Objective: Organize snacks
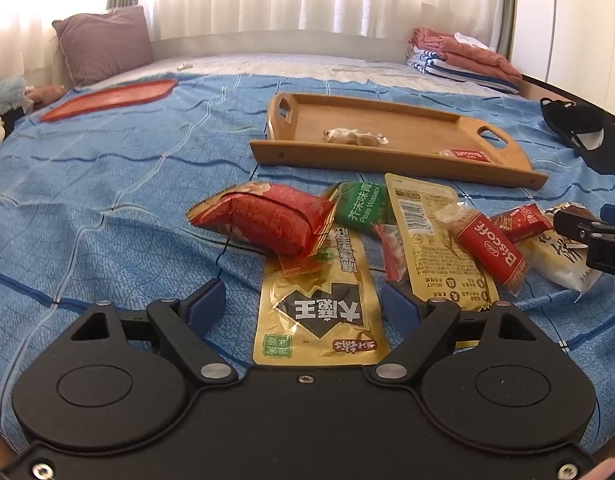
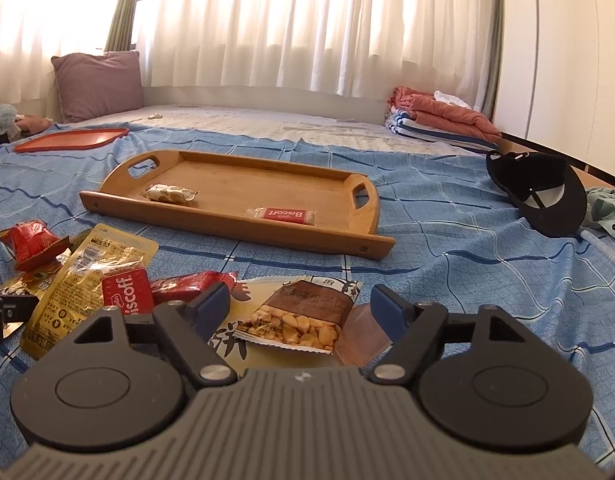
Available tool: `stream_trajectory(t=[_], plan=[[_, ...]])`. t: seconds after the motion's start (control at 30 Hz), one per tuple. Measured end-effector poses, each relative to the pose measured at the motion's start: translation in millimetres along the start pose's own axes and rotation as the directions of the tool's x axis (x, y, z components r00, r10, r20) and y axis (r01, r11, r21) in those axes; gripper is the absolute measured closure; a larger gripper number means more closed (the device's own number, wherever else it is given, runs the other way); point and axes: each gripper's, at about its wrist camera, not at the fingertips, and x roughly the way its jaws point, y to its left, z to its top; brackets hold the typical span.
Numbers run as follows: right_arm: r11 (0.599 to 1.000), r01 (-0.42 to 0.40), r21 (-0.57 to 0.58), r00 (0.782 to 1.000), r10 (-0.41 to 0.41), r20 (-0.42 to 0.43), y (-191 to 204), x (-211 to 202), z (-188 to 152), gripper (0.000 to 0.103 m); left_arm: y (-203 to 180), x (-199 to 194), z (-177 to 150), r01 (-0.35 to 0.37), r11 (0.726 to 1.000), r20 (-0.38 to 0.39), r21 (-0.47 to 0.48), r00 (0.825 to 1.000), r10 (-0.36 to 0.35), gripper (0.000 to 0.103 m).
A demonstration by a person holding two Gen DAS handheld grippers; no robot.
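Bed with blue patterned sheet [image 1: 107, 184]; snacks heaped near its front edge, wooden tray [image 2: 291, 236] beyond them, already carrying a pale wrapped sweet [image 2: 169, 193] and one Biscoff packet [image 2: 283, 215].

Left gripper [image 1: 307, 300]: jaws apart, nothing pinched. The gold pouch [image 1: 319, 312] lies flat on the sheet directly between and ahead of the blue pads, its long axis running away from the gripper toward the tray, so the jaws straddle its narrow width. Pads not pressing on it as far as I can see.

Right gripper [image 2: 303, 308]: also spread, holding nothing. The peanut packet [image 2: 303, 316] sits between its fingers, tilted, long axis slanting up and to the right toward the tray; it rests partly on a white packet [image 2: 227, 340].

Each hand has its own target right under it (left nearer the gold pouch, right nearer the peanuts). My read: both are poised to close, then carry forward to the tray.

Gold pouch: glossy foil, black banner with white characters, green badge, far end tucked under a crumpled red bag [image 1: 267, 220]. Likely slippery and limp when lifted.
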Motion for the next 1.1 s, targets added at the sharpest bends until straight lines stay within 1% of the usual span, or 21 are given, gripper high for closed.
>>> stream_trajectory(t=[0.1,0.17,0.3,0.43,0.5,0.6,0.67,0.73,0.77,0.87,1.0,1.1], plan=[[1.0,0.001,0.009,1.0,-0.001,0.01,0.6,-1.3,-1.6,0.021,3.6,2.5,1.1,0.004,0.999,-0.006,-0.033,1.0,-0.005,0.019],[1.0,0.003,0.004,1.0,-0.003,0.013,2.0,-1.2,-2.5,0.021,3.8,3.8,2.0,0.002,0.999,-0.011,-0.039,1.0,-0.003,0.018],[1.0,0.01,-0.003,1.0,-0.01,0.019,4.3,-0.8,-3.5,0.021,0.9,4.9,0.0,-0.008,1.0,-0.007,-0.023,1.0,0.008,0.016],[1.0,0.025,0.004,0.999,-0.025,0.023,4.8,-0.7,-3.8,0.024,-3.2,9.1,1.1,-0.011,1.0,-0.025,-0.006,1.0,0.011,0.01],[0.999,0.033,0.014,0.999,-0.033,0.024,4.7,-0.6,-3.9,0.024,-4.0,9.7,2.6,-0.014,1.0,-0.034,-0.014,0.999,0.013,0.01],[0.999,0.044,0.016,0.999,-0.045,0.024,4.7,1.5,-3.9,0.024,-5.1,9.9,3.9,-0.012,1.0,-0.041,-0.002,0.999,0.012,0.011],[0.999,0.053,0.01,0.998,-0.053,0.029,6.2,2.1,-4.8,0.024,-4.1,8.2,4.2,-0.004,1.0,-0.04,-0.007,0.999,0.004,0.016],[0.998,0.058,-0.006,0.998,-0.058,0.038,9.6,1.5,-6.4,0.026,-2.2,5.5,4.4,0.008,1.0,-0.035,-0.01,0.999,-0.008,0.028],[0.998,0.061,-0.013,0.997,-0.06,0.045,11.2,0.9,-7.2,0.028,-1.4,4.4,4.6,0.014,1.0,-0.033,-0.007,0.999,-0.014,0.031],[0.997,0.067,-0.029,0.996,-0.065,0.064,15.6,-2.2,-10.1,0.03,0.7,2.2,5.0,0.04,0.999,-0.035,-0.002,0.999,-0.04,0.041],[0.996,0.069,-0.047,0.995,-0.066,0.073,19.9,-6.2,-13.2,0.03,-0.3,0.5,4.8,0.041,0.999,-0.038,0.002,0.998,-0.04,0.042],[0.996,0.074,-0.054,0.996,-0.072,0.047,19.2,-2.5,-13.9,0.03,-2.0,-1.5,3.9,0.034,0.999,-0.029,0.013,0.999,-0.034,0.042]])
